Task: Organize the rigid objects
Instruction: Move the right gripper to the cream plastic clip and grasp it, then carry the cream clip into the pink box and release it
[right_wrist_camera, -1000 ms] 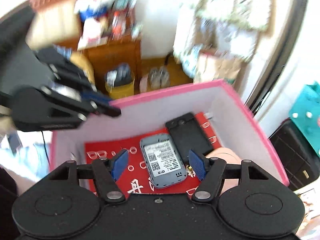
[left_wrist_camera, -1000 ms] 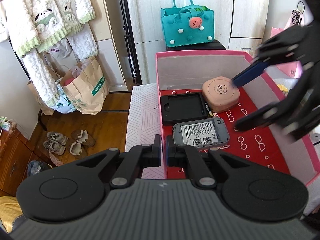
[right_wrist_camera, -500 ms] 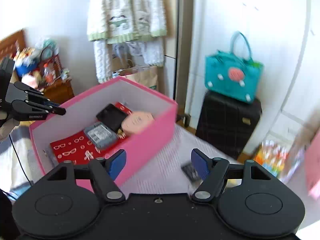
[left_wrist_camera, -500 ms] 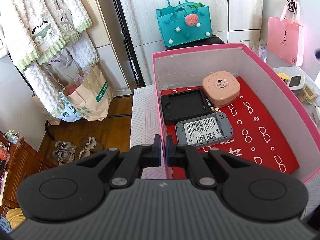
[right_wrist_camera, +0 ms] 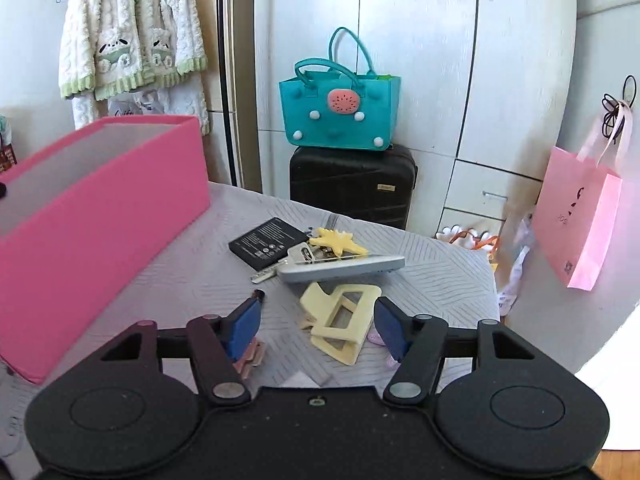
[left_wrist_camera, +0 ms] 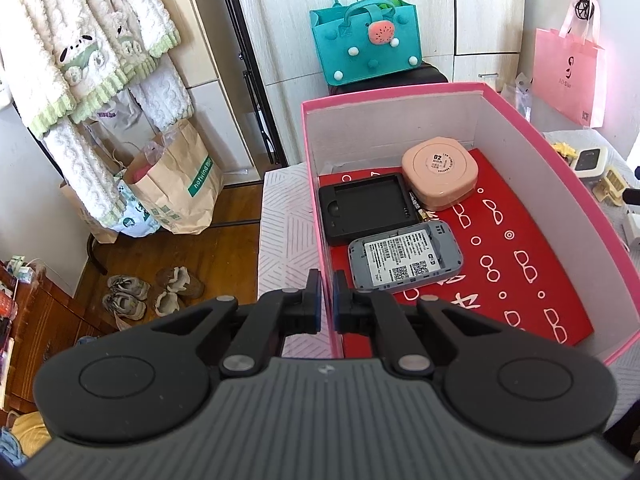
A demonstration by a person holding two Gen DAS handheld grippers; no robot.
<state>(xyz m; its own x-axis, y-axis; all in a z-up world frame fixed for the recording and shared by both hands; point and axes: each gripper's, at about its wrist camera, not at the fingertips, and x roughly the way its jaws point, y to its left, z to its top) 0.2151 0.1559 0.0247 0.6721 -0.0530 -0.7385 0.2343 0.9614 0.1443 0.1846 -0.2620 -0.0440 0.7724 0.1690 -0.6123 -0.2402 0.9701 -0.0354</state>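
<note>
Three items lie in the pink rectangular cardboard box [left_wrist_camera: 552, 152]; left gripper [left_wrist_camera: 327, 300] pinches its nine-o'clock wall, spread right gripper [right_wrist_camera: 316, 326] frames a pale yellow plastic hair claw [right_wrist_camera: 340, 320] still outside.

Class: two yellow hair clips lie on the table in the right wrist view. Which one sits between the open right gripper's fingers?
The pale yellow rectangular claw clip, lying nearest the right gripper. The star-shaped yellow clip lies farther off, on the keys.
</note>
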